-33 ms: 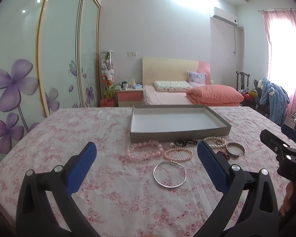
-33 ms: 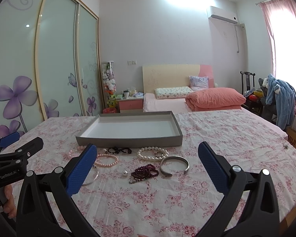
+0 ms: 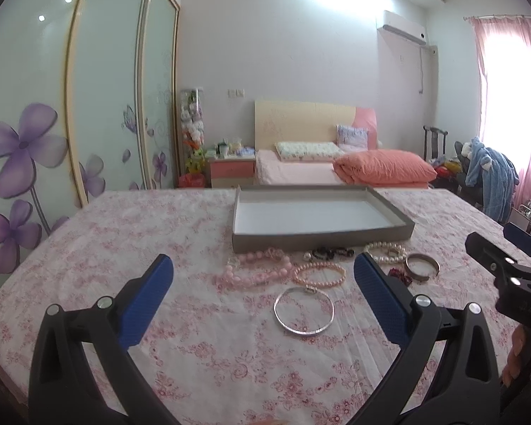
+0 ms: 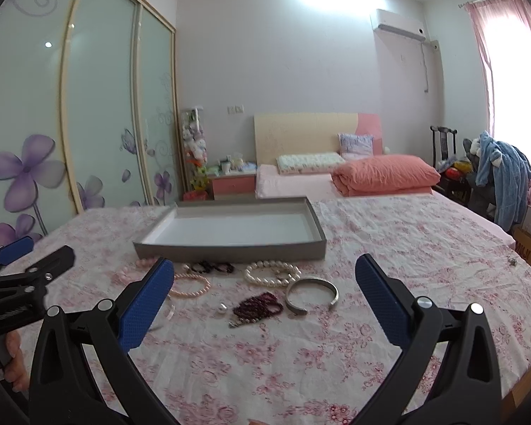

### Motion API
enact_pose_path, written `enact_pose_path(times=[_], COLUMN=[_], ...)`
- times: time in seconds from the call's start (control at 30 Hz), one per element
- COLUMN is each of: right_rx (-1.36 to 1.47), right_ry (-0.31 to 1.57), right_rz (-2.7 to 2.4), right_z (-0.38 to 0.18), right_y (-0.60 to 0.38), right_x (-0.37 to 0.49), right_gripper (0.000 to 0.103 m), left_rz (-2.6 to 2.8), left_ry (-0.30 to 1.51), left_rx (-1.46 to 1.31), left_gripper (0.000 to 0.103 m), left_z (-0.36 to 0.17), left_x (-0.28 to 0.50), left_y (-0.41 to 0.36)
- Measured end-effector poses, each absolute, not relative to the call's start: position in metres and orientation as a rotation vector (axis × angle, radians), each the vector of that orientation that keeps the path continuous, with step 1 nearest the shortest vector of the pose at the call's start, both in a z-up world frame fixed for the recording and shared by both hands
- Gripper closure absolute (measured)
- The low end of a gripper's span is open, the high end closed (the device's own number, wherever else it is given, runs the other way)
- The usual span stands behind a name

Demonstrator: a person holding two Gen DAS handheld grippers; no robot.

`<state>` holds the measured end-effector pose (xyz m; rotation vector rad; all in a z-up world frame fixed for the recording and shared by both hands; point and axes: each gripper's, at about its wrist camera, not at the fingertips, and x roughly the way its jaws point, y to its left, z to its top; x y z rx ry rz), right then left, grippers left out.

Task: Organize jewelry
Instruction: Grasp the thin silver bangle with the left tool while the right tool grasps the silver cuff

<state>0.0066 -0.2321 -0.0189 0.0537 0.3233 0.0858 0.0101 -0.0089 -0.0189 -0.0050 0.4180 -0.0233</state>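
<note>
Jewelry [image 4: 262,292] lies scattered on the floral tablecloth [image 4: 389,248], just in front of the grey tray [image 4: 230,249]. Left gripper [image 3: 262,297] and right gripper [image 4: 262,297] hover spread wide, grasping nothing. No writing is legible.

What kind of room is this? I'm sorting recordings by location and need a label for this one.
Most likely a home bedroom: a bed with a headboard, pillows and a folded orange quilt stands at the back, beside a sliding-door wardrobe painted with purple flowers. The jewelry lies on a floral cloth.
</note>
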Motion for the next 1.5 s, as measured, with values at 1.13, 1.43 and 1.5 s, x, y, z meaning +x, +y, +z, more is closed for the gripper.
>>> enact_pose_path(times=[1.13, 1.43, 1.5], right_rx=[0.012, 0.012, 0.011], right_ry=[0.887, 0.887, 0.887], right_rz=[0.059, 0.059, 0.059], right_z=[-0.092, -0.091, -0.092], right_y=[-0.258, -0.258, -0.258], right_x=[0.142, 0.14, 0.142], right_gripper=[0.035, 0.034, 0.034], left_rz=[-0.094, -0.08, -0.08], left_ry=[0.931, 0.945, 0.943], left_rx=[0.078, 0.055, 0.054], left_gripper=[0.004, 0.014, 0.014], left_z=[-0.093, -0.103, -0.103], left_x=[0.116, 0.133, 0.134], left_y=[-0.04, -0.044, -0.042])
